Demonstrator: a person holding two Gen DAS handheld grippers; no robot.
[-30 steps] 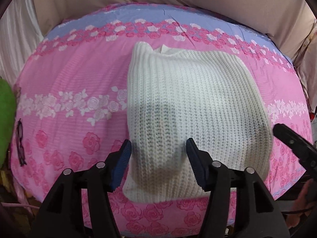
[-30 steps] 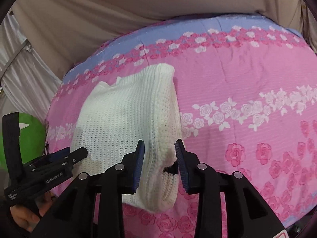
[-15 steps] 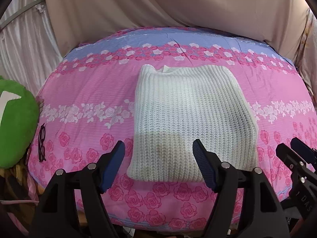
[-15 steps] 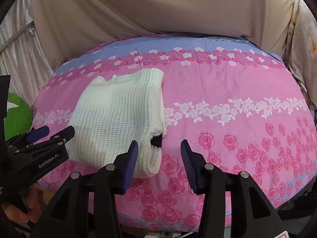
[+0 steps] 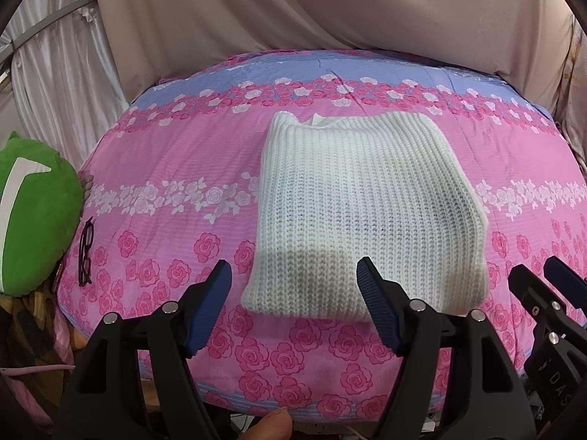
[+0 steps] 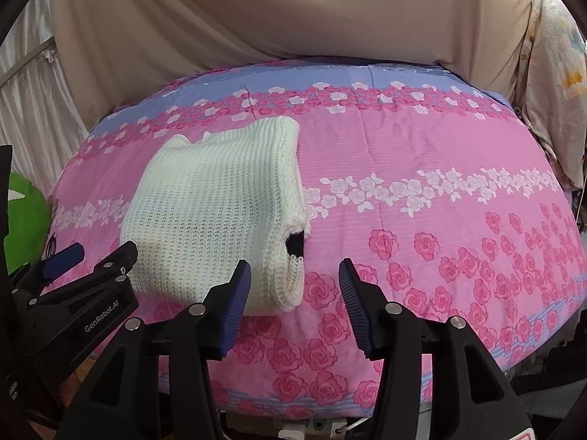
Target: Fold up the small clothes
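A white knitted sweater point(image 5: 363, 209) lies folded into a rectangle on the pink floral bed cover point(image 5: 165, 227). It also shows in the right wrist view point(image 6: 220, 205), with a small dark patch at its near right corner. My left gripper point(image 5: 293, 275) is open and empty, held just in front of the sweater's near edge. My right gripper point(image 6: 293, 275) is open and empty, in front of the sweater's near right corner. Each gripper shows at the edge of the other's view.
A green plush cushion point(image 5: 33, 212) sits at the bed's left edge with dark-framed glasses point(image 5: 86, 253) beside it. Beige drapes point(image 5: 330, 18) hang behind the bed. A patterned cloth point(image 6: 550, 84) hangs at the right. The bed's front edge point(image 6: 330, 396) is just below the grippers.
Both grippers have drawn back from the sweater and opened wider. The right gripper let go of the sweater's right edge. The sweater now lies flat and further from both cameras.
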